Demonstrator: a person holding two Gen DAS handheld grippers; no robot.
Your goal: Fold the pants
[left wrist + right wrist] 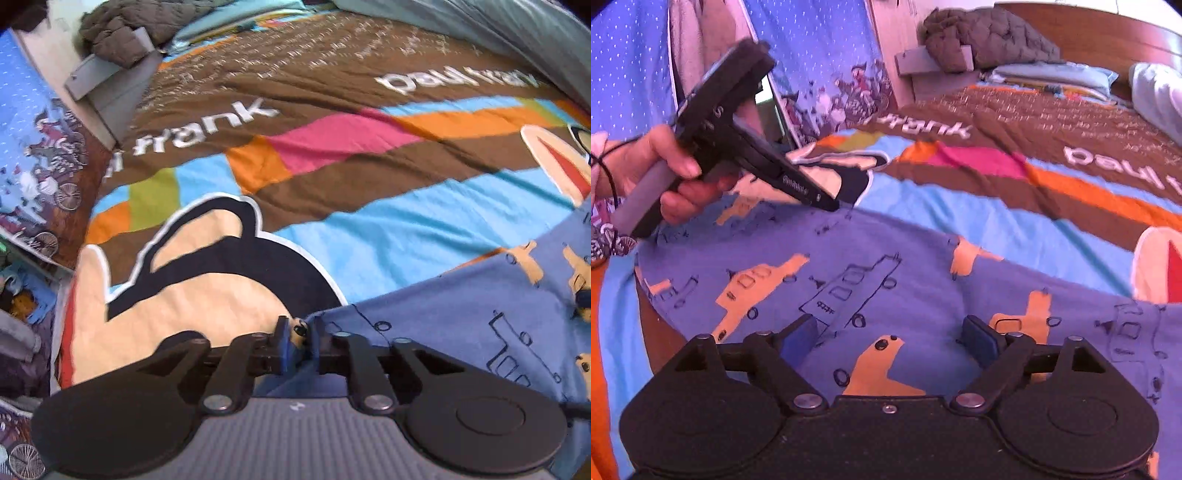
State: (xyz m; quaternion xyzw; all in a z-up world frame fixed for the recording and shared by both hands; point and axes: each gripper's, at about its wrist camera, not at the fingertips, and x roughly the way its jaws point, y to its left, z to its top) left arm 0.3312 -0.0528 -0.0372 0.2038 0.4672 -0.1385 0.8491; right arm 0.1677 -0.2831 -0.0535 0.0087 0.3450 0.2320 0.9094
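- The pants (886, 280), blue with orange vehicle prints, lie spread on the bedspread (388, 236), near its monkey-face print; I judge the fold only begun, with most folds left.
- The left gripper (297, 332) is clamped on the pants' edge, beside the monkey face.
- The right gripper (890, 332) hovers over the pants' middle, jaws wide apart, holding nothing; contact with the cloth is unclear.
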